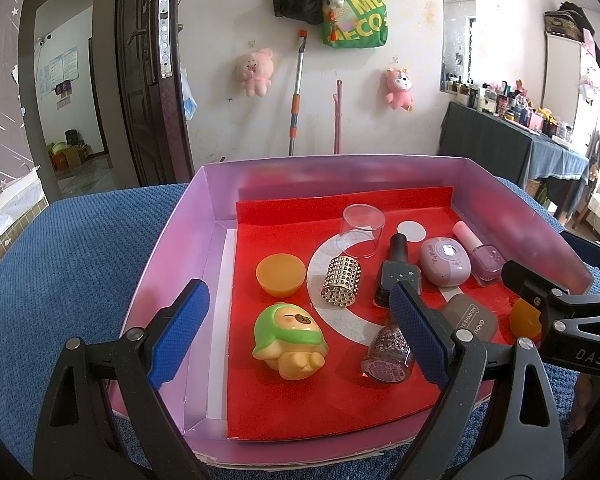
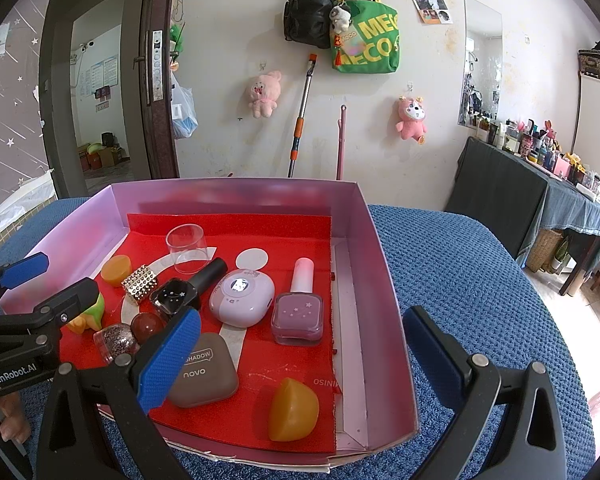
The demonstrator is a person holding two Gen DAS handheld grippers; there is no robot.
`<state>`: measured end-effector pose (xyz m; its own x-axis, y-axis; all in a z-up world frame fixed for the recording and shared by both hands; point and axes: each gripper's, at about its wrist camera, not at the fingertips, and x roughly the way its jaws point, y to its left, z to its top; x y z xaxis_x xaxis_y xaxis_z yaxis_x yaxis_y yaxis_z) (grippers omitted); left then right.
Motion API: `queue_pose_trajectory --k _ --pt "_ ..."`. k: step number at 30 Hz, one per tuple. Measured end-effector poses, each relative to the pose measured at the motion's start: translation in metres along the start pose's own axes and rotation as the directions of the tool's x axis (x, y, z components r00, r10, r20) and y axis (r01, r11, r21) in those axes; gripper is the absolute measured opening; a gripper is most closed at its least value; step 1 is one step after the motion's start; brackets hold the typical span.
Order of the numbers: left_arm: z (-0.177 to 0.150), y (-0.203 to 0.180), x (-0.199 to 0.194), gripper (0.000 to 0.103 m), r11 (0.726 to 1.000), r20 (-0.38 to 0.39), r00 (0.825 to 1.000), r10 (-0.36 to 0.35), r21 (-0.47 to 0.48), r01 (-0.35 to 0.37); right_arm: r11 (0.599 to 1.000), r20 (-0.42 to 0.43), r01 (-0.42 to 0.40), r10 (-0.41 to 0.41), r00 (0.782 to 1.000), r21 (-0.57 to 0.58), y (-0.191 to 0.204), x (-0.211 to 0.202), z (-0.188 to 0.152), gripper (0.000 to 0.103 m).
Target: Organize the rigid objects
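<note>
Two tongs | left tongs [image 1: 298, 326] wide open, empty | right tongs [image 2: 298, 358] wide open, empty

A big pink box [image 2: 380, 280] sits on a bumpy blue cloth [image 2: 480, 280]. Red paper [image 2: 292, 240] lines the bottom of the box. On the paper lie lots of little things. A purple nail polish bottle [image 2: 298, 310] with a pink cap lies near the right side. Just beside it is a round lilac case [image 2: 242, 300]. A brown case [image 2: 206, 372] that says "novo" is near the front, and an orange half ball [image 2: 292, 410] rests beside it. A clear cup [image 2: 190, 248] stands upside down at the back. The right gripper [image 2: 300, 360] is wide open with nothing in it. The left gripper [image 2: 50, 278] pokes in from the left.
</note>
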<state>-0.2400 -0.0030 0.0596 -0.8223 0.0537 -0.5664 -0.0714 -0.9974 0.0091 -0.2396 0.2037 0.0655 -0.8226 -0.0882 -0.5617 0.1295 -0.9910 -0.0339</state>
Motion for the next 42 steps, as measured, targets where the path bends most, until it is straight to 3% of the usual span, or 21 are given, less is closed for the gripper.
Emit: queue_pose_trajectory --k 35,39,42 --pt "-0.001 0.001 0.002 0.092 1.0 -0.004 1.0 0.005 -0.014 -0.005 1.0 0.007 0.002 -0.002 1.0 0.002 0.0 0.0 -0.001 0.103" --pt "-0.003 0.003 -0.008 0.092 1.0 0.032 0.999 0.016 -0.026 -0.016 1.0 0.037 0.012 -0.012 0.999 0.016 -0.001 -0.005 -0.001 0.103" --pt "-0.002 0.007 -0.021 0.092 0.997 0.031 0.999 -0.023 -0.073 0.025 0.999 0.085 0.013 -0.015 0.996 0.034 -0.002 -0.023 -0.001 0.103"
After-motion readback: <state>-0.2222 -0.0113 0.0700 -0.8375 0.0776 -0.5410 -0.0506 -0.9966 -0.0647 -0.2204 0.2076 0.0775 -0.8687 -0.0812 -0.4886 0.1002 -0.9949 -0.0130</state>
